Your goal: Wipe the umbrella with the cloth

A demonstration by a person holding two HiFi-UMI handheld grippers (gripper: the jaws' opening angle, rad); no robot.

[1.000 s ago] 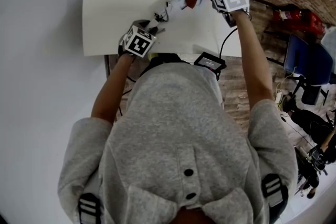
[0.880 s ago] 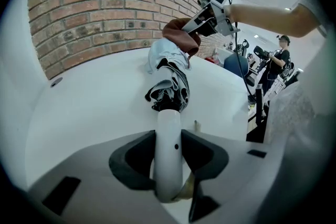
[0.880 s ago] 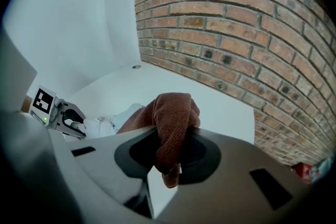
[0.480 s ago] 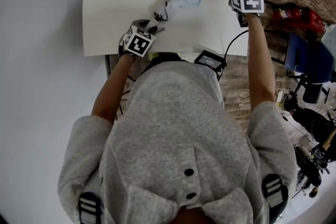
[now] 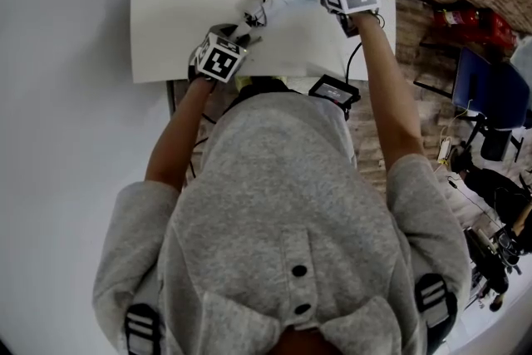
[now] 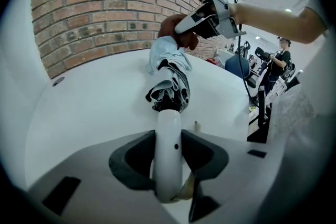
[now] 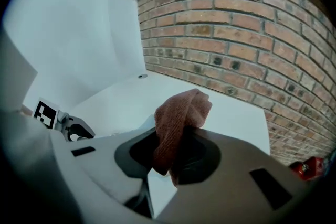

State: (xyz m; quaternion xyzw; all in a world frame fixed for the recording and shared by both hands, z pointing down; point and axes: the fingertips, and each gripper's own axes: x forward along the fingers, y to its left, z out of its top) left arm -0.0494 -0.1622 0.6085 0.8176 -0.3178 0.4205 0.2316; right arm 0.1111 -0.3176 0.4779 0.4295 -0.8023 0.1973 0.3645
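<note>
**Friend:** What does each gripper have?

**Me:** My left gripper [image 6: 169,162] is shut tight on the white handle [image 6: 168,134] of the umbrella [image 6: 170,78]. My right gripper [image 7: 173,152] is pinched on the cloth [image 7: 179,115], which bunches up out of the jaws.

**Friend:** Where is the umbrella?

**Me:** It lies folded on the white worktop [image 5: 191,4]. The handle points toward me and the soft blue part points away. The cloth is at that far end, and I think it touches it.

**Friend:** How will it feel to handle?

**Me:** The handle looks hard and smooth. It is a good place to hold, but it could turn or slip if I let go a little. The folded part is soft and floppy, so it will squash under the cloth. I guess the umbrella is light, so I should hold it firm while I rub. The cloth looks soft and fuzzy, and it bends any way I push.

**Friend:** Do the views show different things?

**Me:** Yes. The left gripper view shows the cloth up against the umbrella's far end. The right gripper view hardly shows the umbrella at all, just the cloth, the worktop and a brick wall [image 7: 236,23]. The head view shows both my arms reaching out over the worktop.
</note>
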